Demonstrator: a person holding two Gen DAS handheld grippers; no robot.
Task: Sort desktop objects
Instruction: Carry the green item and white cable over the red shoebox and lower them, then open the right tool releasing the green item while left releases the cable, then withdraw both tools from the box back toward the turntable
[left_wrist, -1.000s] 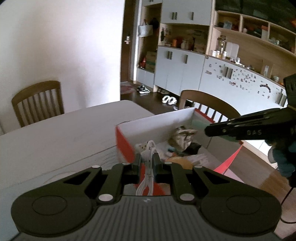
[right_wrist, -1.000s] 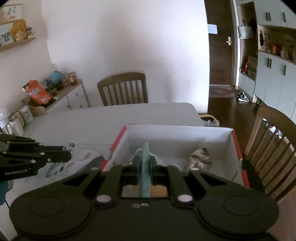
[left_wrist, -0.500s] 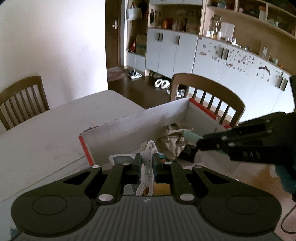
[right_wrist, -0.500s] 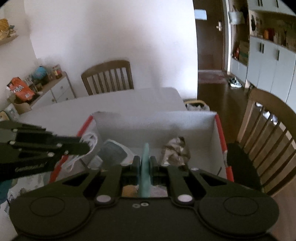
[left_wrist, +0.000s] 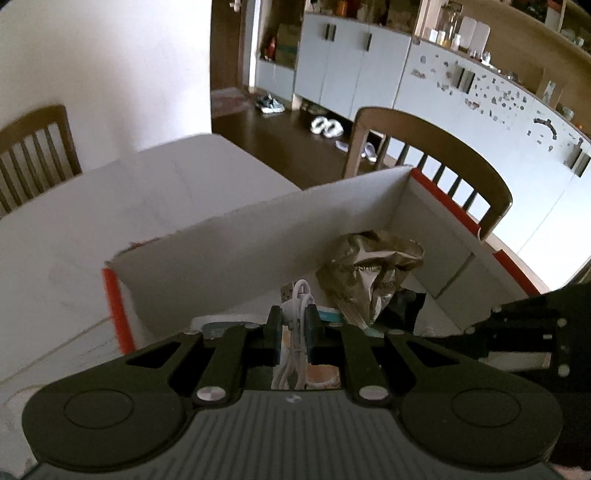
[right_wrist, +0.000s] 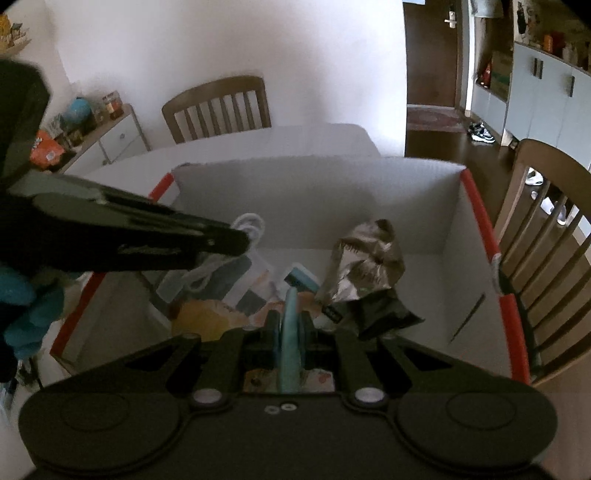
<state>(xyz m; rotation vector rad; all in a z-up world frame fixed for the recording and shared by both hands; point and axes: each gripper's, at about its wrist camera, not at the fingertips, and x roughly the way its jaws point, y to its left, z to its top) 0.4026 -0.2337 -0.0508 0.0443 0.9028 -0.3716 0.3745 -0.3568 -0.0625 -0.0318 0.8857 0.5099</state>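
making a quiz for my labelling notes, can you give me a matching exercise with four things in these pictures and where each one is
Things:
1. coiled white cable
2. flat teal plastic piece
3. crumpled brown paper bag
4. wooden slat-back chair

Places:
A. lying inside the white cardboard box with red edges
B. clamped in the jaws of the right gripper
C. at the table's far side, against the white wall
D. clamped in the jaws of the left gripper

Pairs: 1-D, 2-B, 3-A, 4-C
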